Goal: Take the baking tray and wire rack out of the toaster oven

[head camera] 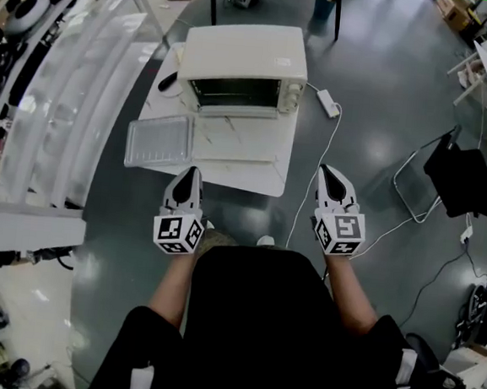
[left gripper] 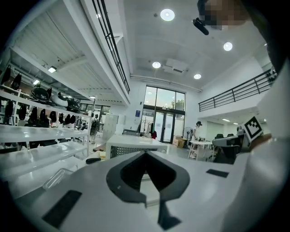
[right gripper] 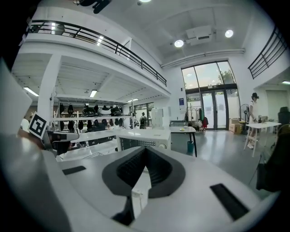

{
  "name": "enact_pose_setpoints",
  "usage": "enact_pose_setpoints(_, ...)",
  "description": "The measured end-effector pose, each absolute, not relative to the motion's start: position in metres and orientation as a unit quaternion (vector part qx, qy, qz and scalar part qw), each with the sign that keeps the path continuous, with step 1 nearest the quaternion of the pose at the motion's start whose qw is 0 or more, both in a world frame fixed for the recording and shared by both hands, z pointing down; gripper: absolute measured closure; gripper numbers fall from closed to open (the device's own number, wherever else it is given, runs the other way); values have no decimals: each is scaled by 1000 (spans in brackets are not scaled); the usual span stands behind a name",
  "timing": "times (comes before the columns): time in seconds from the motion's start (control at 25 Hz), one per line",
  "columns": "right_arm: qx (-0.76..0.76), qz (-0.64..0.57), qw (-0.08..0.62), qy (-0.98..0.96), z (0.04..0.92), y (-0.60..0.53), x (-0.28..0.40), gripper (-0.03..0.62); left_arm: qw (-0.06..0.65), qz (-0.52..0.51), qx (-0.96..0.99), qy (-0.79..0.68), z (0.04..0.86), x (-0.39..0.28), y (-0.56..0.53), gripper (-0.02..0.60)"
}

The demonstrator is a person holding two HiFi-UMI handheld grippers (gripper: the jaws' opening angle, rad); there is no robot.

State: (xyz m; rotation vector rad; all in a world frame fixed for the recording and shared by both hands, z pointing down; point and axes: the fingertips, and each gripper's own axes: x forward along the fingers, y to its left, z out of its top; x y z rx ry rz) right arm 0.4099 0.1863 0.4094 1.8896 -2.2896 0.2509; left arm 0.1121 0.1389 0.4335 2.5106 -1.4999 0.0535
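Note:
A white toaster oven stands on a small white table, its door folded down flat and its cavity dark. Left of the door a shiny baking tray lies on the table; thin lines across it look like the wire rack resting on it. My left gripper hovers at the table's near edge just below the tray, shut and empty. Off the table's right side, my right gripper hangs over the floor, also shut with nothing in it. The oven shows ahead in the left gripper view, and the oven in the right gripper view.
A black object lies left of the oven. A power strip and white cable run over the floor to the right. A black chair stands further right. White shelving lines the left side.

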Motion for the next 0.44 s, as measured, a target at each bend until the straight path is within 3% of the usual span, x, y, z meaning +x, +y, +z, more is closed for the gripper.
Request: enact_pose_setpoints(0.44, 636, 96, 76, -762, 417, 194, 401, 571, 115, 27, 848, -517, 441, 102, 150, 561)
